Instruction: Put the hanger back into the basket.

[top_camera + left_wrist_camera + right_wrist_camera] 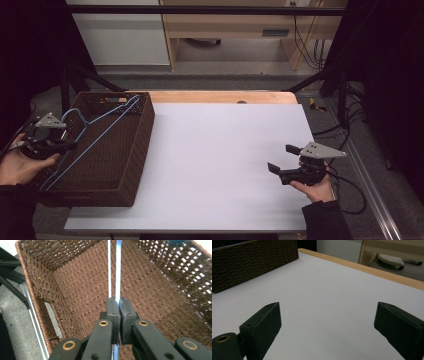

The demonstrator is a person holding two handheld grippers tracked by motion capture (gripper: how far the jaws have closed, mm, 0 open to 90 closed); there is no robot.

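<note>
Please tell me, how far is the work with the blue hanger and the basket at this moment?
Done: the left gripper is shut on the blue hanger. In hand: the hanger lies tilted across the brown basket, partly above its rim. Left: moving it wherever it belongs; the right gripper is open above the white table.

Left gripper (70, 145): held in left hand (17, 165) at table's left edge, jaws pointing right, pressed together with only thin sliver between them; grey three-cornered plate on top, roughly level. Left forearm in dark sleeve enters from bottom-left corner.

Right gripper (284, 158): cradled from below in right hand (315, 187) at table's right side, jaws spread wide, pointing left, low above surface, probably not touching it. Grey plate on top, cable trailing off to right. Right forearm in dark sleeve rises from bottom edge.
</note>
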